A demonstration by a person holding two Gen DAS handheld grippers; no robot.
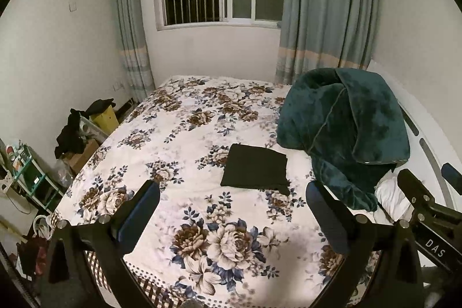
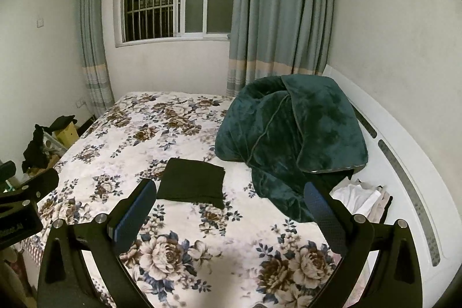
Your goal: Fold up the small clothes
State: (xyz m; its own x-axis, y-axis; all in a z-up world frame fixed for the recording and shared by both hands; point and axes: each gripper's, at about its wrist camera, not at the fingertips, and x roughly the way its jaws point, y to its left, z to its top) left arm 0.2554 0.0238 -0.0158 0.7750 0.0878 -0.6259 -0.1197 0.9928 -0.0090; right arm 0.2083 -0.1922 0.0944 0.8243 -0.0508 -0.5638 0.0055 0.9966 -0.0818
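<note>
A small black garment (image 1: 255, 170) lies folded into a flat rectangle on the floral bed sheet (image 1: 184, 134); it also shows in the right wrist view (image 2: 192, 182). My left gripper (image 1: 232, 189) is open and empty, held above the bed's near part, short of the garment. My right gripper (image 2: 231, 191) is open and empty, with the garment just beyond its left finger (image 2: 135, 217). The right gripper's body shows at the right edge of the left wrist view (image 1: 427, 201).
A dark green plush blanket (image 1: 346, 132) is heaped on the bed's right side by the white headboard (image 2: 404, 163). Light folded clothes (image 2: 361, 199) lie beneath it. Boxes and dark clothes (image 1: 78, 132) stand beside the bed at left. A window and curtains are behind.
</note>
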